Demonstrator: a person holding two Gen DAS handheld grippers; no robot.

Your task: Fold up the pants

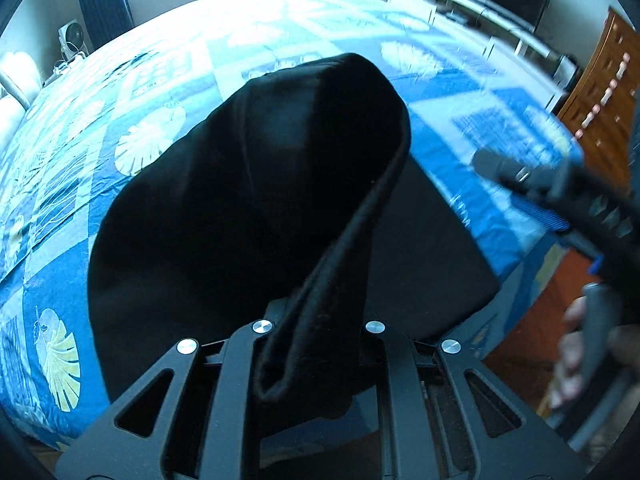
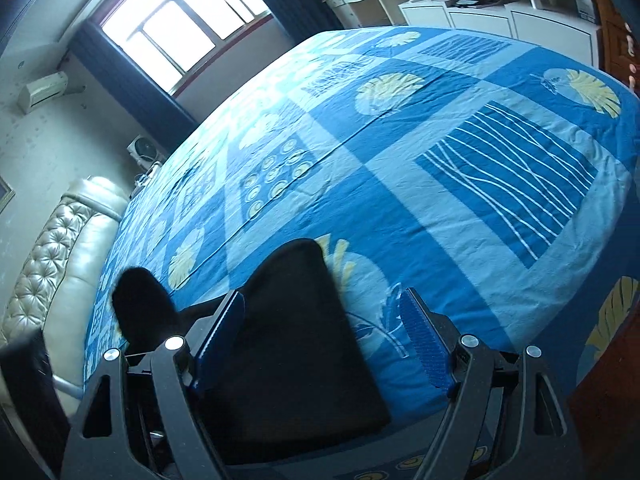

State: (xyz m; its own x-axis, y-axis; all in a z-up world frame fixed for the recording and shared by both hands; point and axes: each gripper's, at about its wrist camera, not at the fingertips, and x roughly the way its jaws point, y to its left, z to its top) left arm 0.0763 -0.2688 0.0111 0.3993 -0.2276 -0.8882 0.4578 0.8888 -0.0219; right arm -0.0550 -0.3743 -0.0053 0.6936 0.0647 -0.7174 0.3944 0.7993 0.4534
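left gripper (image 1: 316, 336) is pinching the pants (image 1: 256, 208) hem, mid-fold over the bed (image 1: 280, 32); right gripper (image 2: 324, 340) is hanging spread; laying it flat probably comes next

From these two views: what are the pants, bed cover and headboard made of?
Pants: black, matte, soft knit by the look; drapes limply, fuzzy hem. Bed cover: printed woven cotton probably; fine wrinkles, no sheen. Headboard: glossy cream leather or imitation, button-tufted; can't tell which.

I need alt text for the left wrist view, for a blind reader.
The left tongs are shut on a fold of black pants, lifted over a blue patterned bed. The right tongs show blurred at the right edge.
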